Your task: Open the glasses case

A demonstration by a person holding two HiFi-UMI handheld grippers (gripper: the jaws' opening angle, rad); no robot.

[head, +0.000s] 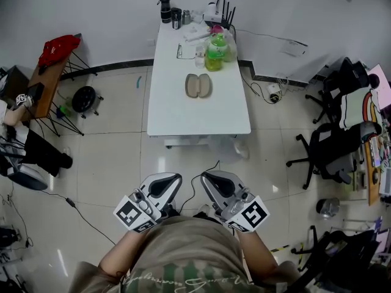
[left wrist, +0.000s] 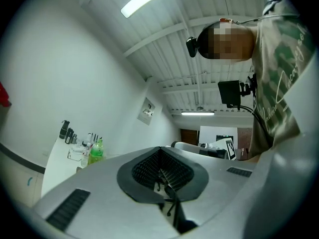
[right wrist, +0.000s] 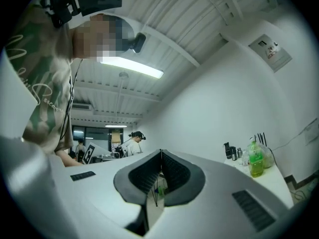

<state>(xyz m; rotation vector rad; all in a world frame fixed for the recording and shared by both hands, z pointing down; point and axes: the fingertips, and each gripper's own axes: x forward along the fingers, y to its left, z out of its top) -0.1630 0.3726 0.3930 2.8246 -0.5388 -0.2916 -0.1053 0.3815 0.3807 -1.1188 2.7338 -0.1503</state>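
A long white worktop (head: 198,118) stands far off on the tiled floor (head: 110,157). The left tongs (head: 173,177) and the right tongs (head: 208,177) are near, side by side, well apart from the worktop. Both are pressed together with nothing in them. A green bottle (head: 215,52) stands at the far end. The case (head: 198,85) lies flat mid-worktop, just nearer than the bottle.

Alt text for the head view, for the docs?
Seen from above, a person holds the left gripper and right gripper, both shut and empty, close to the body over a tiled floor. Ahead stands a white table with a tan glasses case near its middle and a green bottle among clutter at the far end.
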